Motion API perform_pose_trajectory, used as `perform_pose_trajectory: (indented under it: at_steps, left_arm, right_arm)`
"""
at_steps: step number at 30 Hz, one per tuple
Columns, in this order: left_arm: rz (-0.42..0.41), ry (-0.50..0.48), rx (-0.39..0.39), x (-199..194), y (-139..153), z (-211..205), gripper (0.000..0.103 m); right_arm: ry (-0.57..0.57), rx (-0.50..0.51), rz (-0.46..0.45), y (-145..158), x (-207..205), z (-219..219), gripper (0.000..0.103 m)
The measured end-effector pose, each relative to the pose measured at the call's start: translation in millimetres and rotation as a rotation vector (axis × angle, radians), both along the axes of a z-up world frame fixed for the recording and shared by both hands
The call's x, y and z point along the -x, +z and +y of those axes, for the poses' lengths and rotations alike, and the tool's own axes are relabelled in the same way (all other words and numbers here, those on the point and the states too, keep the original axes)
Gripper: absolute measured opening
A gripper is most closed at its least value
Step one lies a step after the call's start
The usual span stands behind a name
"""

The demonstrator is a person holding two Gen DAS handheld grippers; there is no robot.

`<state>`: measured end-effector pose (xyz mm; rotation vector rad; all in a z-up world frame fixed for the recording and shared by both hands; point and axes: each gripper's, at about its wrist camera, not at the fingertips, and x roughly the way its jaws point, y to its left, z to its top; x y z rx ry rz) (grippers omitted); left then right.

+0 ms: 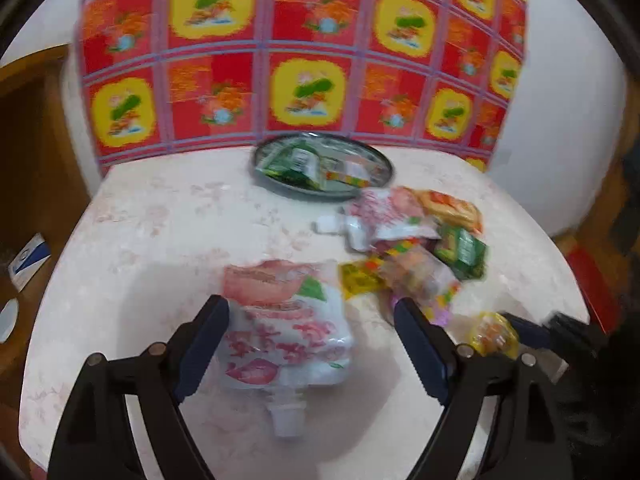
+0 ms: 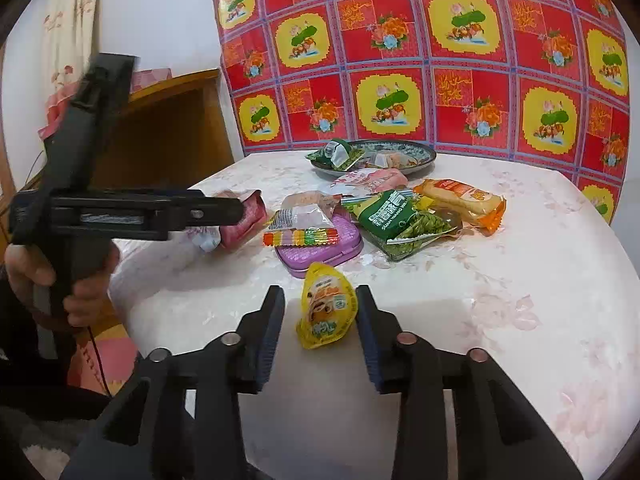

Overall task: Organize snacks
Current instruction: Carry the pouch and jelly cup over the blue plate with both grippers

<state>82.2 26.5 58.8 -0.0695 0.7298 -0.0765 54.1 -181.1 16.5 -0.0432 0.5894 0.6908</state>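
Holding my left gripper [image 1: 310, 344] wide open over the table [image 1: 160, 232], I have a pink-and-white pouch [image 1: 286, 320] lying between its fingers, spout toward the bottom of the frame. The left finger [image 1: 200, 344] sits right at the pouch's edge, though the blur keeps me from telling whether it touches; the right finger stands clear of it. That whole view is smeared.

My right gripper [image 2: 320, 320] is partly open around a small yellow packet [image 2: 326, 308] in the lower middle of its frame. Both fingers flank the packet closely, but I cannot tell whether they press it.

Above the packet, in the middle of the right view, the rest of the snacks lie in a loose pile: a purple tin [image 2: 320, 246] with a clear pack with a rainbow edge [image 2: 302, 222] resting on it, a green bag [image 2: 400, 220] just to the right, and an orange-wrapped pack [image 2: 464, 202] beyond that. A second pink-and-white pouch [image 2: 368, 180] lies between the pile and the plate [image 2: 424, 158] at the far edge of the table, which holds a green packet [image 2: 336, 154] and some other wrapped pieces. A red and yellow patterned cloth [image 2: 440, 60] fills the background.
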Motion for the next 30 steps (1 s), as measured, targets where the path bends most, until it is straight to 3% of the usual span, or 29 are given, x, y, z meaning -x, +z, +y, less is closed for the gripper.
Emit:
perform_pose_trajectory:
  at_steps: [3,6,7,8,10,20,30]
  left_arm:
    - [0.01,0.011,0.082,-0.4,-2.5,12.3,0.087]
    - [0.009,0.038,0.074,-0.9,-5.5,18.0,0.086]
    - [0.008,0.042,0.077,-1.0,-6.4,19.2,0.083]
    - [0.02,0.034,0.088,-1.7,-8.9,20.5,0.073]
    - [0.032,0.02,0.095,-2.3,-11.6,20.1,0.069]
    - [0.004,0.012,0.043,2.6,-8.7,15.0,0.066]
    - [-0.081,-0.007,-0.039,6.1,27.7,15.1,0.066]
  right_arm:
    - [0.003,-0.014,0.001,-1.3,0.4,-4.4,0.041]
    - [0.007,-0.052,0.014,-1.9,-2.6,-9.7,0.041]
    - [0.008,-0.063,0.018,-1.9,-3.7,-10.6,0.041]
    - [0.008,-0.078,0.019,-2.2,-4.3,-12.1,0.04]
    - [0.013,-0.085,0.018,-2.6,-4.9,-12.4,0.022]
    - [0.031,-0.075,-0.006,5.5,-3.8,-6.9,0.022]
    - [0.074,-0.058,-0.063,40.4,-13.0,-1.4,0.022]
